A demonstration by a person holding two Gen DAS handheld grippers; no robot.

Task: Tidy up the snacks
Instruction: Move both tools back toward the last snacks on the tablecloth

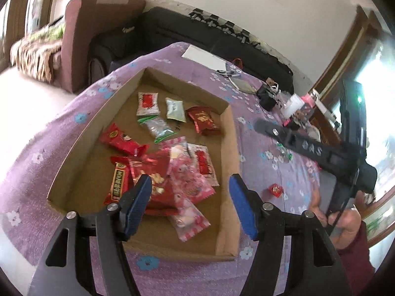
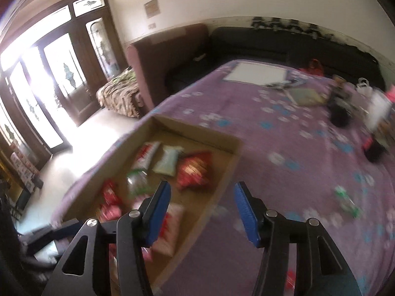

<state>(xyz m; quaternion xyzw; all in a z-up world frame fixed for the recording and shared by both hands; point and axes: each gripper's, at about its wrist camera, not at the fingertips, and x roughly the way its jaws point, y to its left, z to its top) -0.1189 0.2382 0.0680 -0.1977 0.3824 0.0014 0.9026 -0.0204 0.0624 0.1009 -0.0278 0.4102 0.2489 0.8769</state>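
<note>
Most snacks (image 1: pixel 170 172) already in box (image 1: pixel 229 148) at bench's near-left edge; red pkt (image 1: pixel 275 189) + green pkt (image 2: pixel 346 201) left on cloth. Left tool (image 1: pixel 190 204), right tool (image 2: pixel 202 212) both released, empty.

The counter (image 1: pixel 284 209) wears a purple cloth printed with small white and blue flowers. On it sits a plain brown cardboard box (image 1: pixel 229 135) holding snack packets (image 1: pixel 153 170): mostly red ones, one with a black-and-gold label, pink patterned ones near the front, a pale green one and a white-and-red one at the far end. A small red packet (image 1: pixel 275 189) lies on the cloth to the right. Both tongs (image 1: pixel 190 204) (image 2: pixel 202 213) are black with blue pads. In the blurred right wrist view, a green-and-white wrapper (image 2: pixel 346 201), perhaps candy, lies on the cloth.
</note>
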